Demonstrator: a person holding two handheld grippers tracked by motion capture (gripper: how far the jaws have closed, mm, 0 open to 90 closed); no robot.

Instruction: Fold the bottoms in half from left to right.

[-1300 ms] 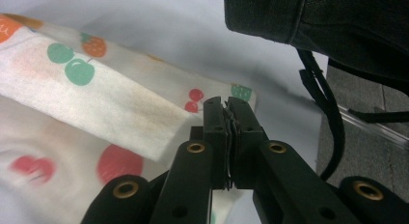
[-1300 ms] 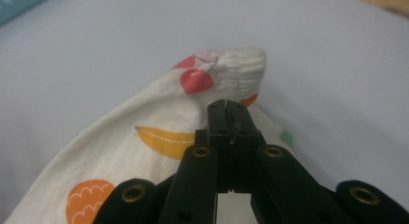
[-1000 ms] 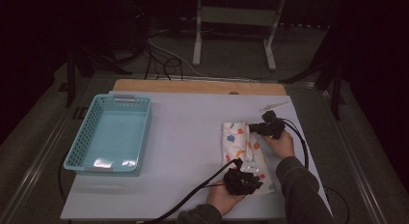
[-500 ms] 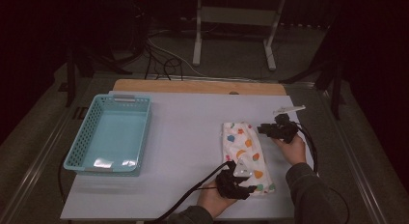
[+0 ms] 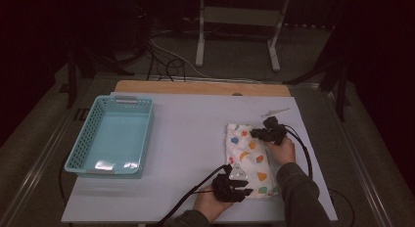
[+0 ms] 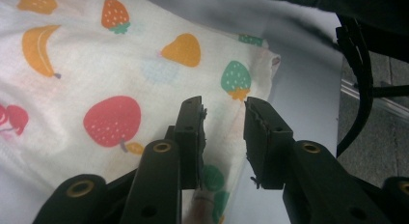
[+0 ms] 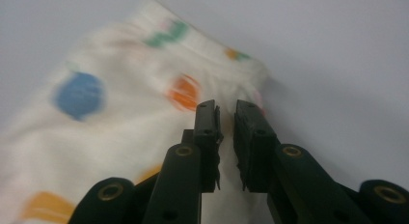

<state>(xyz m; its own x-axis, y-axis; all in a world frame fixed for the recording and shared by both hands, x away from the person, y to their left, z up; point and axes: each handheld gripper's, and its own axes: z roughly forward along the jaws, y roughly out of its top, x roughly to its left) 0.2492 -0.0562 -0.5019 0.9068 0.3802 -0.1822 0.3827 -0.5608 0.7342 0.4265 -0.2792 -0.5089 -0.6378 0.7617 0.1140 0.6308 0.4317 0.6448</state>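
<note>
A white cloth (image 5: 246, 157) printed with coloured fruit lies folded on the right half of the pale table (image 5: 191, 139). My left gripper (image 5: 244, 189) sits at the cloth's near end. Its jaws have just been closing, and in the left gripper view (image 6: 224, 113) the cloth (image 6: 96, 64) edge runs between them. My right gripper (image 5: 255, 134) is at the cloth's far right corner. Its jaws have also just been closing, and in the right gripper view (image 7: 225, 113) they stand narrow with the cloth (image 7: 120, 132) pinched between the pads.
An empty light-blue basket (image 5: 123, 99) stands at the table's left. A small white object (image 5: 275, 111) lies beyond the cloth near the far edge. Black cables (image 5: 195, 192) trail off the near side of the table. A wooden strip (image 5: 195, 87) borders the back.
The right gripper swung out to the right off the cloth, then came back left onto its far corner. The left gripper shifted slightly left and nearer along the cloth's near end.
</note>
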